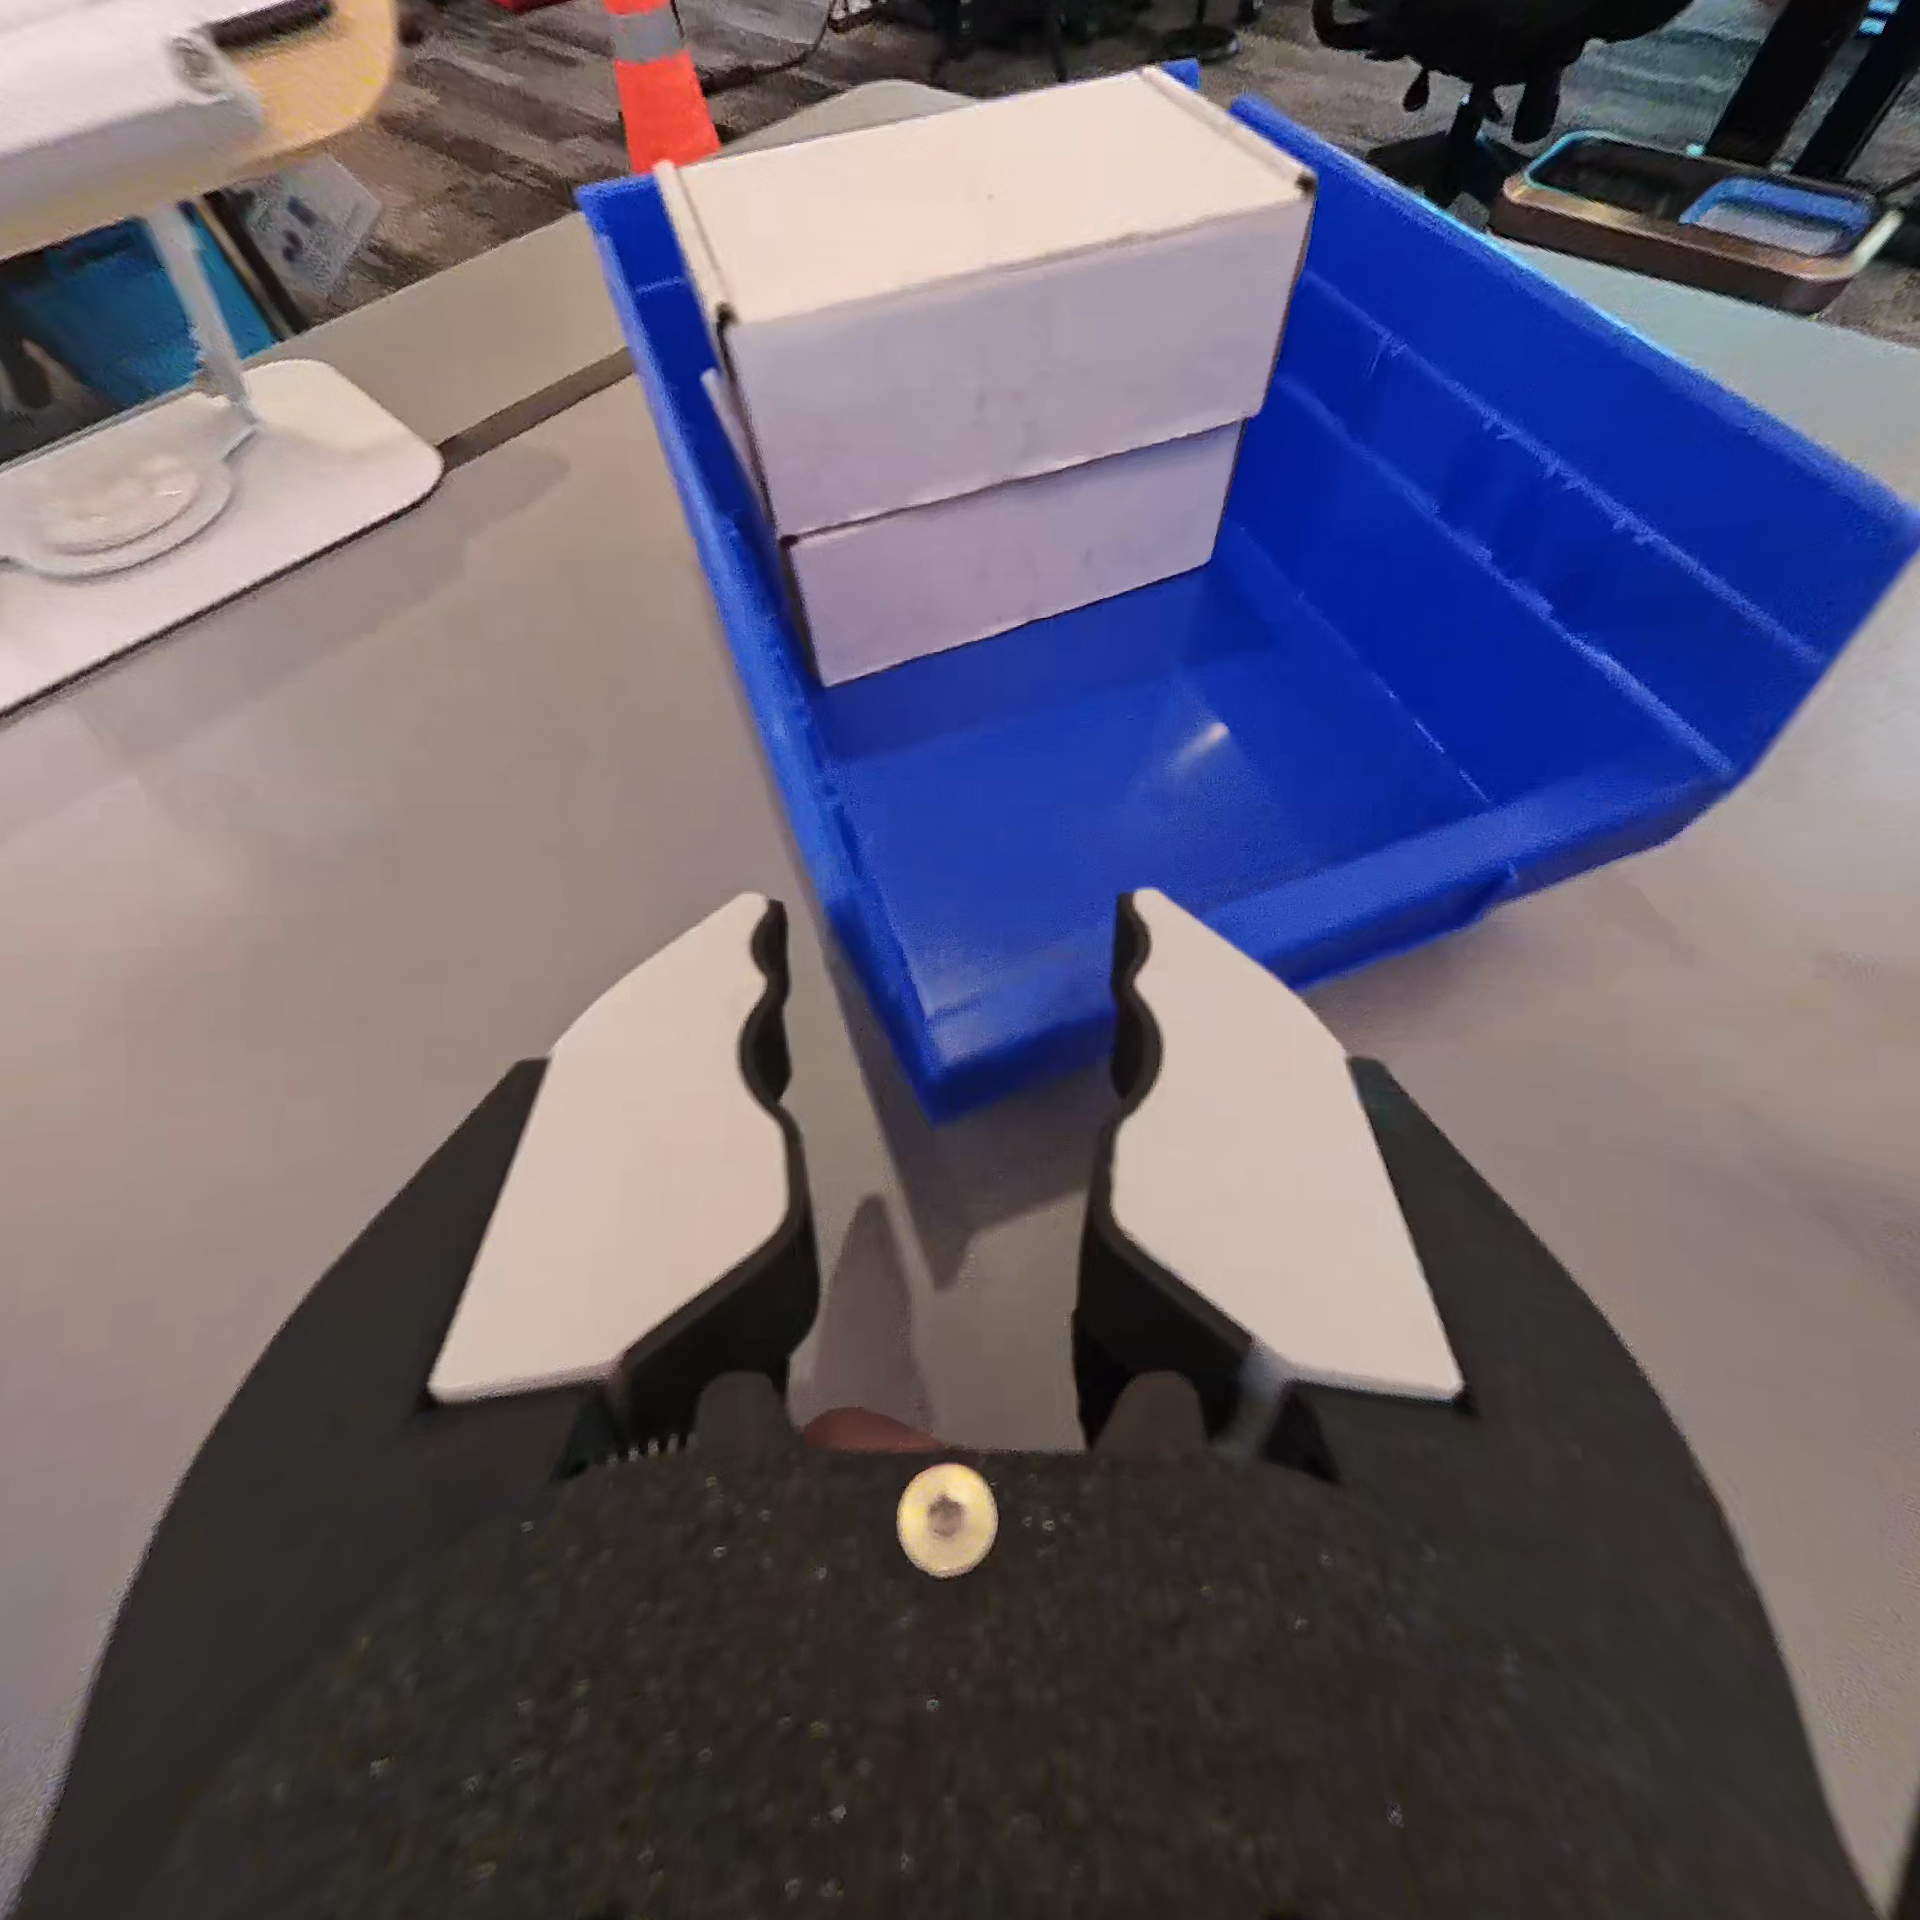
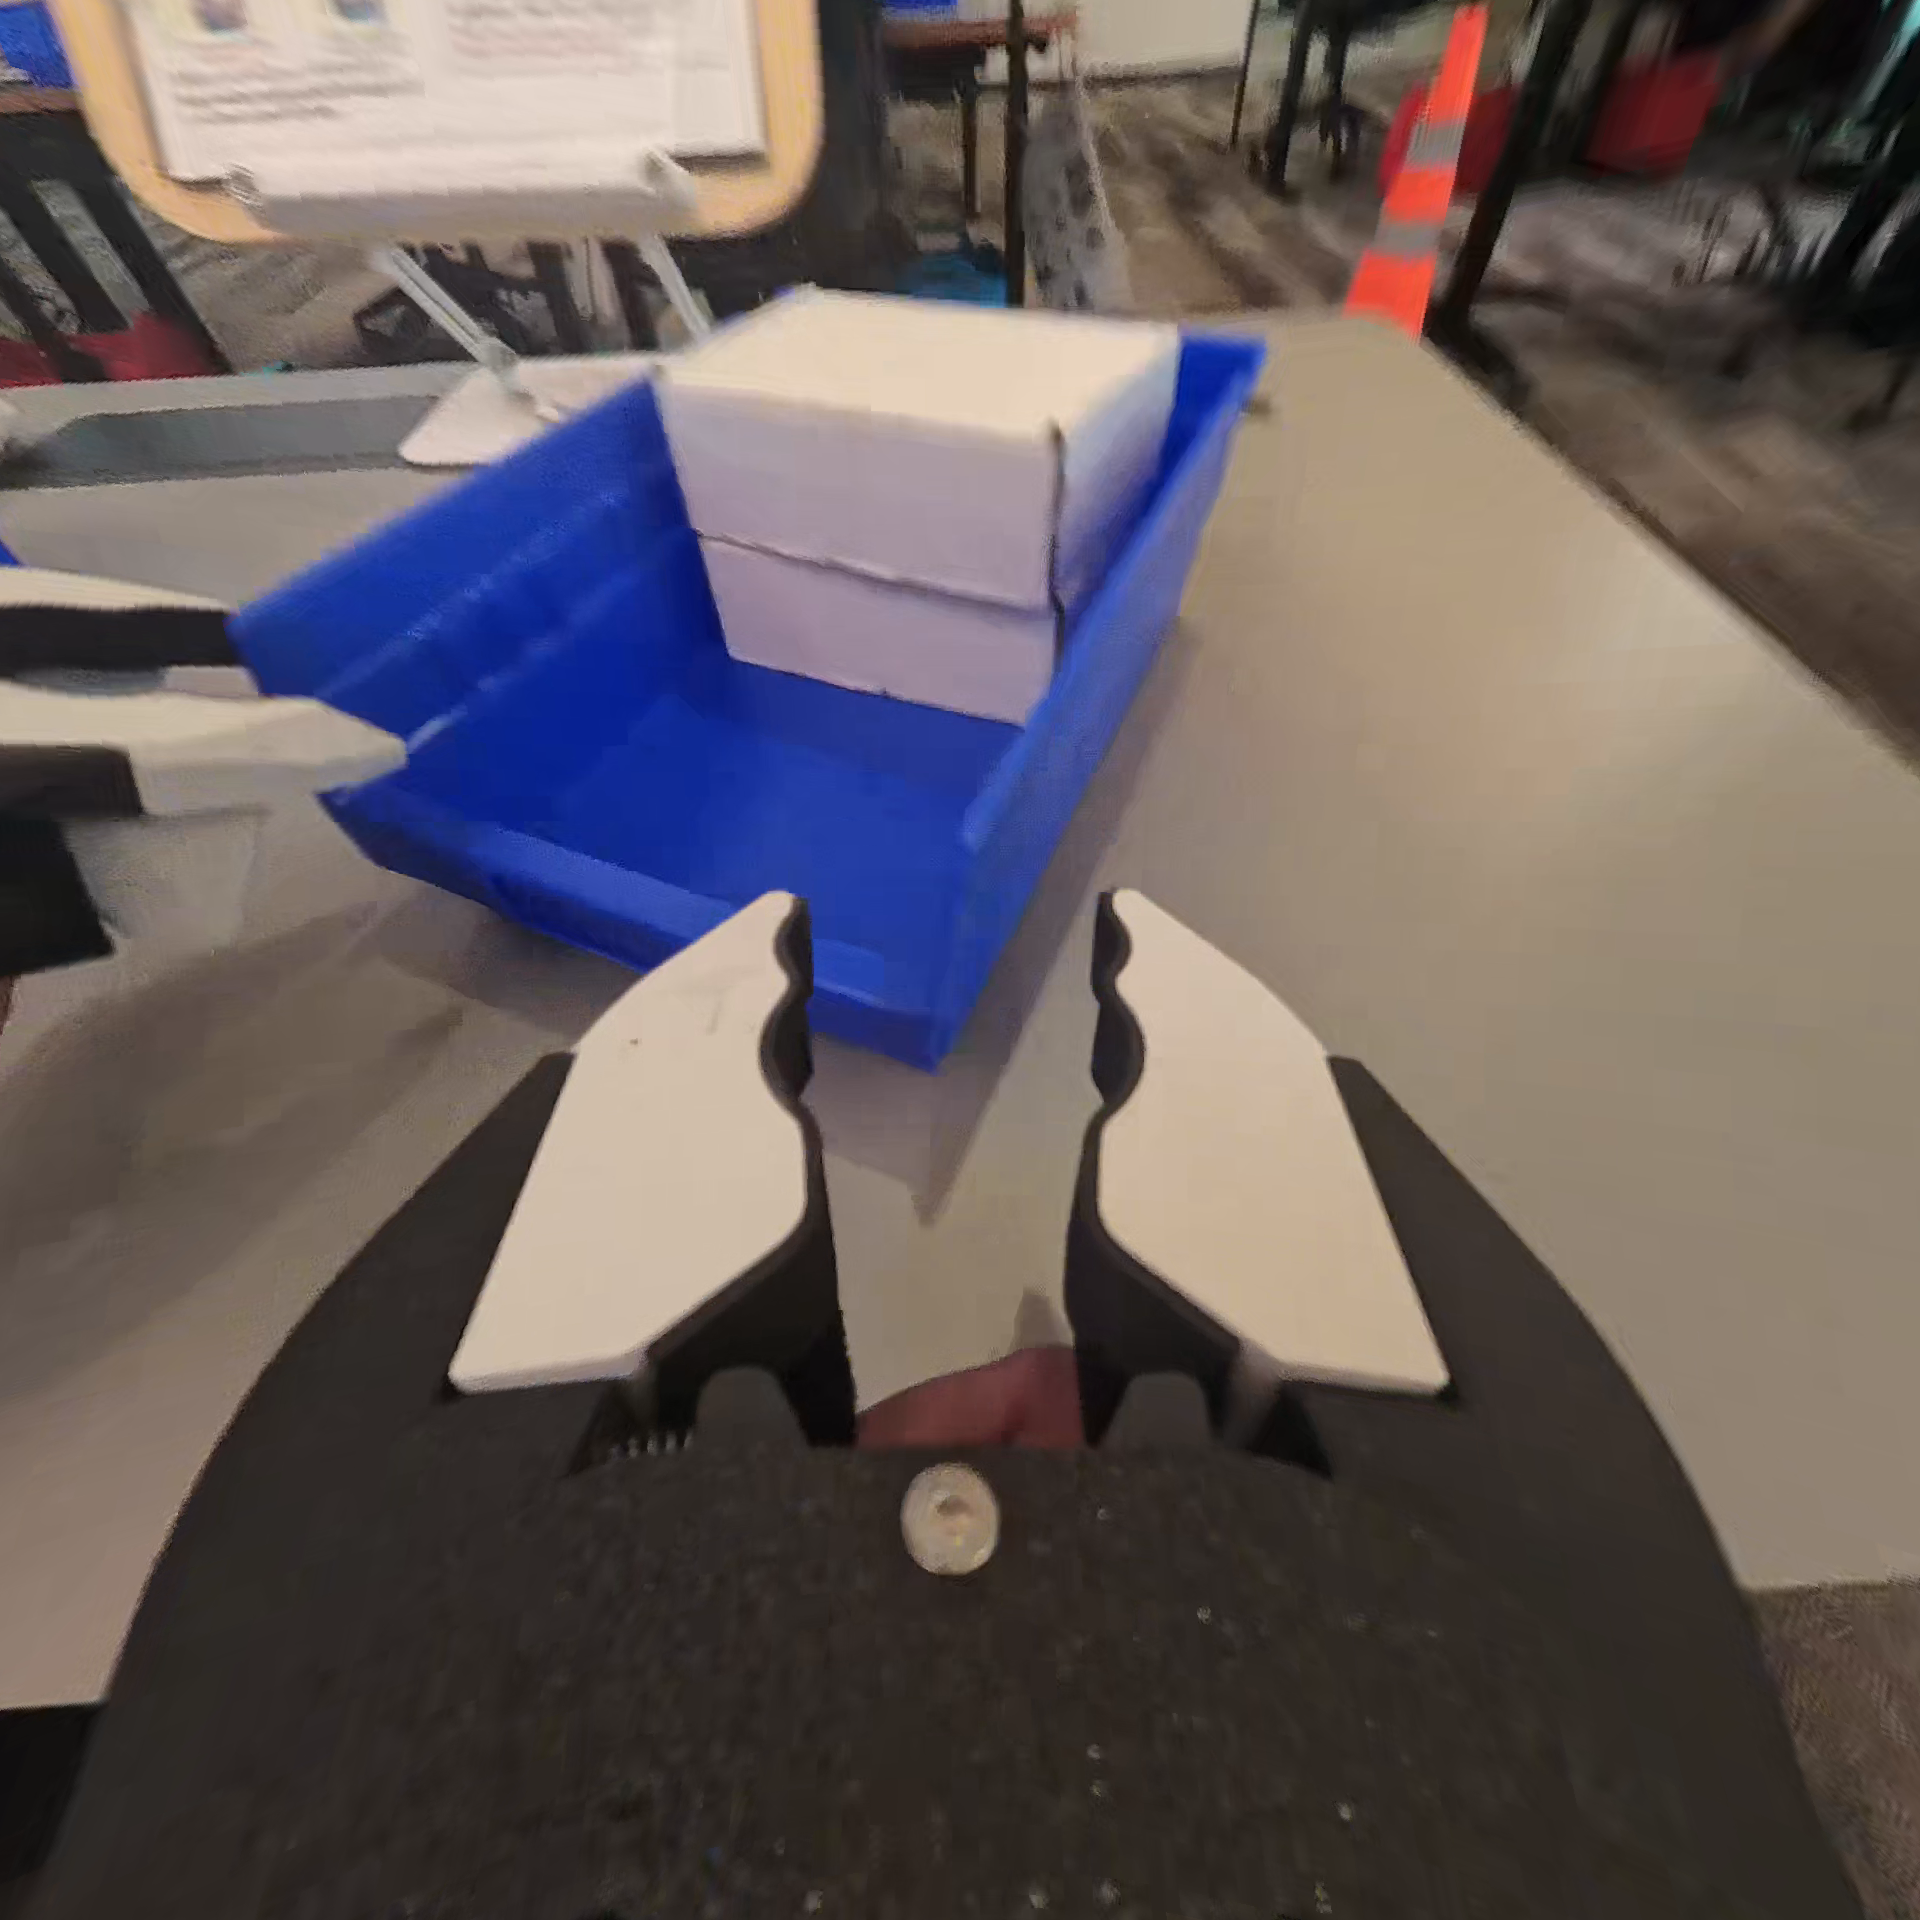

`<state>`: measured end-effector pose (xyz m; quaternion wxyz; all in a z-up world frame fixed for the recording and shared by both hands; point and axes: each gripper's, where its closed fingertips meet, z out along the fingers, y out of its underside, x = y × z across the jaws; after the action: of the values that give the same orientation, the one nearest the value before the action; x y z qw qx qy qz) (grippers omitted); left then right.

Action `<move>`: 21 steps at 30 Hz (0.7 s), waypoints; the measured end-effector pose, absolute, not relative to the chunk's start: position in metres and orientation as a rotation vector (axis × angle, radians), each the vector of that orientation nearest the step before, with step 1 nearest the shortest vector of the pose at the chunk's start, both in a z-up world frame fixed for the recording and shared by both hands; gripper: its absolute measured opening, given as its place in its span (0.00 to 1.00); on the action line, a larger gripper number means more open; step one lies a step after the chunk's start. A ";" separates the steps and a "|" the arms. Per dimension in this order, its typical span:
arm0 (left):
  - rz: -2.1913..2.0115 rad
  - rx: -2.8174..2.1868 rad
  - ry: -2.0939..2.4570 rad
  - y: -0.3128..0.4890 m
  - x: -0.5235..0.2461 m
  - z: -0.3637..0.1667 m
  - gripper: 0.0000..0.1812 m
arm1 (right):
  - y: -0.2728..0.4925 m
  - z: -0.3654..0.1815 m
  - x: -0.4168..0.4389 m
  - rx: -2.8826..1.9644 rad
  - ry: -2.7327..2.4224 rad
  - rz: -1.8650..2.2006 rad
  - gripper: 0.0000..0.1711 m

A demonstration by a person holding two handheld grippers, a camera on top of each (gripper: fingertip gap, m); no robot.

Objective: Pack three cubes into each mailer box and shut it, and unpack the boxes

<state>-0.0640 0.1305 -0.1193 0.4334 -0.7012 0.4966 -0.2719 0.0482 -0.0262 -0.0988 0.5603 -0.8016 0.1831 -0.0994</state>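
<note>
Both our left tongs (image 1: 951, 925) and right tongs (image 2: 951, 920) gape empty; two shut boxes (image 1: 997, 353) sit stacked in the bin (image 1: 1558, 540), frame centre. We should grip the top box squarely.

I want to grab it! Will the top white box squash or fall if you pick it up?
The top box looks like stiff cardboard, shut, so it probably keeps its shape under a gentle squeeze. It sits flat on the lower box in the blue bin, so a sideways push would likely slide it rather than tip it. Its weight can't be told.
</note>
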 end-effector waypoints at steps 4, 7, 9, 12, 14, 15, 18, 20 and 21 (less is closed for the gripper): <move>-0.625 -1.787 1.185 0.151 -0.039 -0.133 0.16 | -0.015 -0.123 0.072 -1.937 0.523 -0.248 0.24; -0.597 -1.857 1.159 0.156 -0.043 -0.139 0.07 | 0.008 -0.142 0.073 -1.993 0.541 -0.201 0.06; -0.529 -1.846 1.159 0.161 -0.051 -0.138 0.03 | 0.016 -0.141 0.075 -1.982 0.516 -0.242 0.05; -0.550 -1.878 1.077 0.164 -0.071 -0.136 0.03 | 0.029 -0.130 0.065 -1.959 0.438 -0.346 0.03; -0.544 -1.900 1.016 0.171 -0.092 -0.131 0.03 | 0.043 -0.123 0.051 -1.942 0.405 -0.345 0.03; -0.534 -1.907 0.982 0.176 -0.105 -0.128 0.03 | 0.053 -0.121 0.042 -1.936 0.384 -0.334 0.03; -0.462 -1.913 0.889 0.195 -0.147 -0.119 0.03 | 0.087 -0.116 0.011 -1.928 0.303 -0.302 0.02; -0.415 -1.925 0.817 0.209 -0.176 -0.117 0.03 | 0.110 -0.113 -0.012 -1.924 0.254 -0.278 0.02; -0.390 -1.936 0.783 0.213 -0.190 -0.117 0.03 | 0.121 -0.113 -0.022 -1.924 0.236 -0.266 0.02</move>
<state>-0.1901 0.2131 -0.1170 0.4869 -0.7959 0.3220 -0.1604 -0.0222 0.1209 -0.1128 0.5584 -0.8158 0.1000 -0.1127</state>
